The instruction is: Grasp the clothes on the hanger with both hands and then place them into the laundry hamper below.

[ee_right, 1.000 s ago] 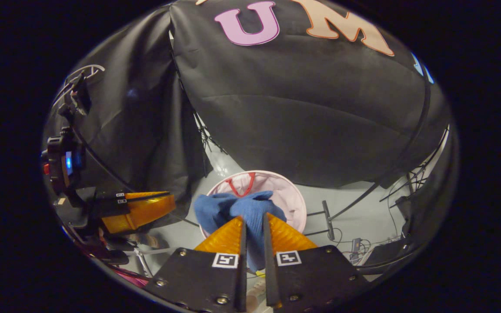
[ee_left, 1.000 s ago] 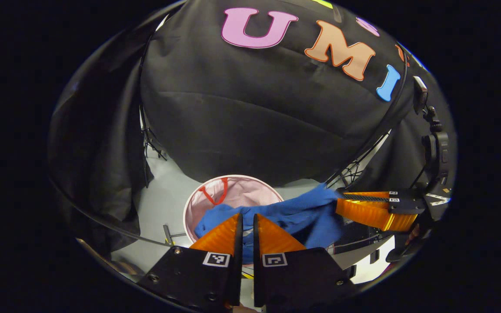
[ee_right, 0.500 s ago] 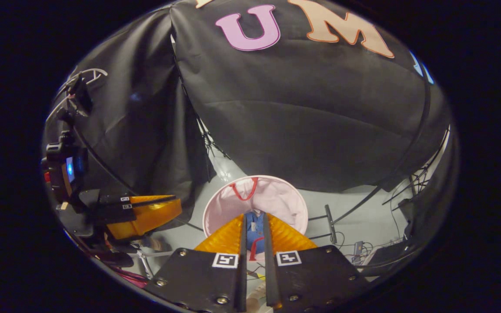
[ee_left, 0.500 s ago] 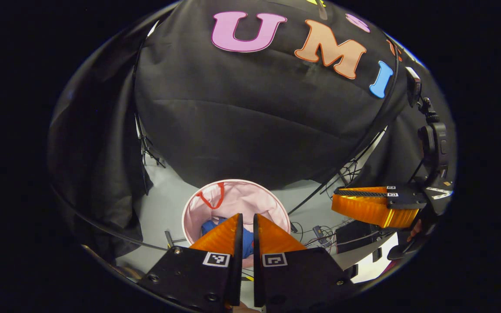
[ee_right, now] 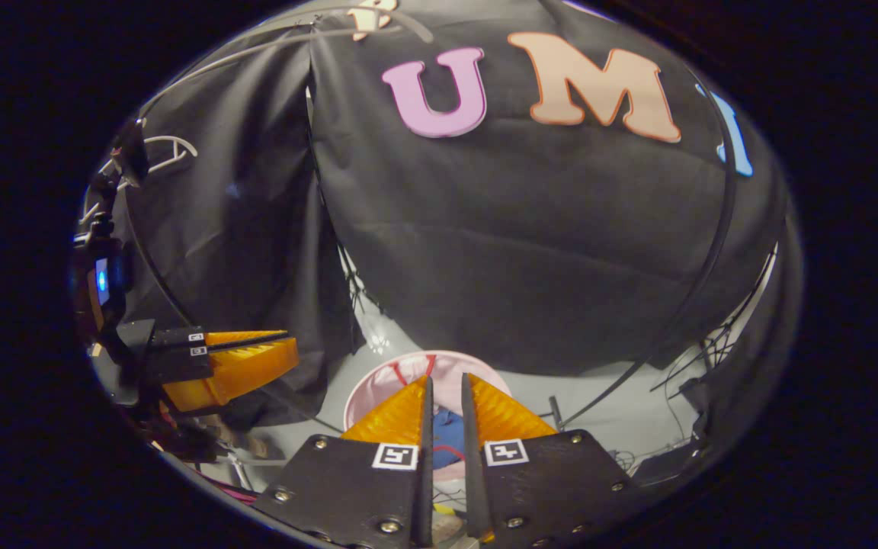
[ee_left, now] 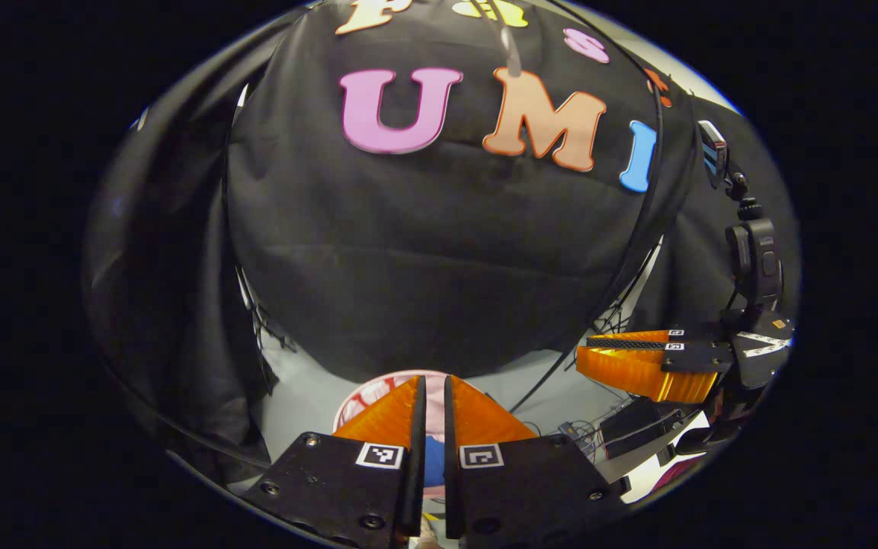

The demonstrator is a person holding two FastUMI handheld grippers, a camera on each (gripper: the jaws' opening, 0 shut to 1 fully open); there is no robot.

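Both cameras are sitting higher than half a second ago: the pink laundry hamper (ee_left: 359, 393) is now showing lower and smaller in each view, and more of the black booth wall (ee_left: 439, 259) is coming into frame. One second ago the blue garment (ee_left: 433, 460) was stretched between the two grippers; now it is lying inside the hamper, visible as a blue patch through the finger gap in the left gripper view and again in the right gripper view (ee_right: 448, 440), with neither gripper touching it. The left gripper (ee_left: 432, 415) is showing its fingers nearly together with a narrow slot between them and nothing clamped. The right gripper (ee_right: 443, 415) is looking the same, fingers close with a slim gap, empty. In the left gripper view the right gripper (ee_left: 599, 358) is hanging off to the right at about the same height; in the right gripper view the left gripper (ee_right: 286, 354) is sitting at the left edge. The hamper is standing on a pale grey floor (ee_right: 622, 423) against the draped wall. Cables (ee_left: 580, 435) and dark equipment are lying on the floor to the right of the hamper.
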